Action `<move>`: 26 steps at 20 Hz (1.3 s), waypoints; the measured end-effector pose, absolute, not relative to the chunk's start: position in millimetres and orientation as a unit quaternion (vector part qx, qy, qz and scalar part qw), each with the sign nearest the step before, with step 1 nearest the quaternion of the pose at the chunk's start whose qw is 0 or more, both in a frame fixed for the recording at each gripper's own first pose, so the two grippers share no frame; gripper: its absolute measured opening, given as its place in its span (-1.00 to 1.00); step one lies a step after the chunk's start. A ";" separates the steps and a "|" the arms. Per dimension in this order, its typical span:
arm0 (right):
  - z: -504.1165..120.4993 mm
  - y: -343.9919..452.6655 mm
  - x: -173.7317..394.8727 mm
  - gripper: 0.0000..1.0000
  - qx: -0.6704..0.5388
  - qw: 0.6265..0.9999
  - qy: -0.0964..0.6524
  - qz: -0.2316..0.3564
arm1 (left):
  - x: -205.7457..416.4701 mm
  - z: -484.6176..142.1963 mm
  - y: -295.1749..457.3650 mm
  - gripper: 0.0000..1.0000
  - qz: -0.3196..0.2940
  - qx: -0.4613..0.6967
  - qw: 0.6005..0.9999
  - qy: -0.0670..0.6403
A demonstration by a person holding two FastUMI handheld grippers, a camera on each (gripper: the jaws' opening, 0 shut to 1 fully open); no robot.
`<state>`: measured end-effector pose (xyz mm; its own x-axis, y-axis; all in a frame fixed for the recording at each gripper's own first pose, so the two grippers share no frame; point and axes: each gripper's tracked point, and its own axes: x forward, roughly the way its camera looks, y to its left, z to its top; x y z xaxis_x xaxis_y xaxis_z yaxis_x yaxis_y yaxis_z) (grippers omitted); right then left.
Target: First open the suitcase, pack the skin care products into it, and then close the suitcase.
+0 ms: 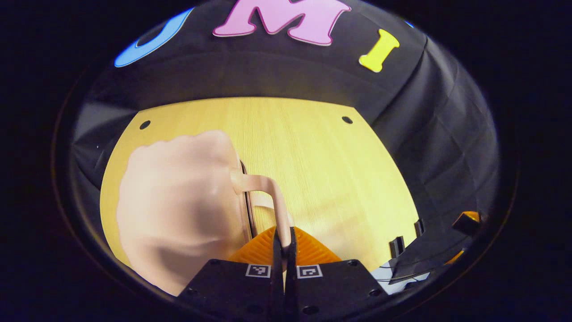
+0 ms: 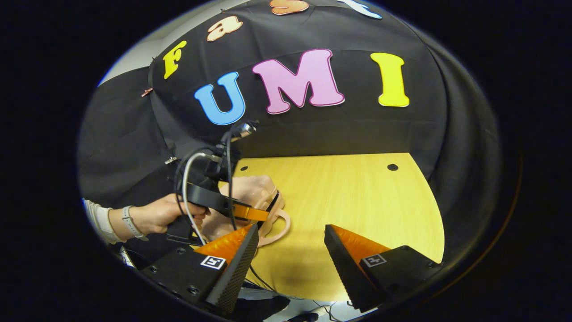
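Progress looks early or very late, and I cannot tell which from the pictures alone: the suitcase (image 1: 178,210), a small pale pink soft case, lies closed as far as can be seen on the wooden surface (image 1: 330,170), toward its left edge and near the front; no skin care products are in sight, so whether they are already packed inside or not yet brought is unclear; the left hand-held gripper (image 1: 283,239) has its two fingers pressed together on the thin pink handle (image 1: 272,197) of the case, which rises in a loop from the seam facing the middle of the surface; in the right gripper view a person's hand (image 2: 156,217) with a wristband holds that tool over the case, cables trailing from it; the right hand-held gripper (image 2: 290,243) hangs above the front edge of the surface with its fingers spread wide and nothing between them, well apart from the case; my guess is that the handle grip belongs to opening or steadying the case; the rest of the surface is bare wood with small dark holes (image 2: 393,167) near the far corners, so nothing blocks the way except the left tool's own cables near the case.
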<state>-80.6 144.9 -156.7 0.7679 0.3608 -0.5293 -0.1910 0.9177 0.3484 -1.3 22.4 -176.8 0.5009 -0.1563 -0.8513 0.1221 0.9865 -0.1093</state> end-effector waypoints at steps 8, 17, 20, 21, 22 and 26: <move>-160.6 121.1 -85.1 0.89 0.129 0.935 0.305 0.128 | -1.6 -151.8 0.9 -0.36 -0.088 0.096 0.893 0.432; -49.5 74.7 -40.2 0.88 0.060 0.977 0.167 0.114 | -6.8 44.4 -43.0 0.62 -0.047 0.103 0.971 0.210; -2.1 58.8 -34.9 0.90 0.016 0.989 0.102 0.102 | -20.3 101.9 -62.4 0.62 -0.035 0.078 0.985 0.147; 12.5 52.7 -34.5 0.91 0.010 0.992 0.084 0.095 | -26.7 115.8 -63.9 0.62 -0.025 0.077 0.989 0.123; 23.8 50.2 -36.5 0.96 0.011 0.993 0.070 0.094 | -34.7 126.8 -63.2 0.62 -0.014 0.086 0.991 0.104; 52.7 45.3 -39.9 0.96 0.015 0.997 0.023 0.077 | -62.5 160.8 -60.1 0.95 0.012 0.092 0.995 0.037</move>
<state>-39.9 45.3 52.7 0.9872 0.1534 -0.0438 -0.1521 0.9878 0.0328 -62.5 -60.1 160.8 0.9970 0.0300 -0.0717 -0.0163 0.9828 0.1840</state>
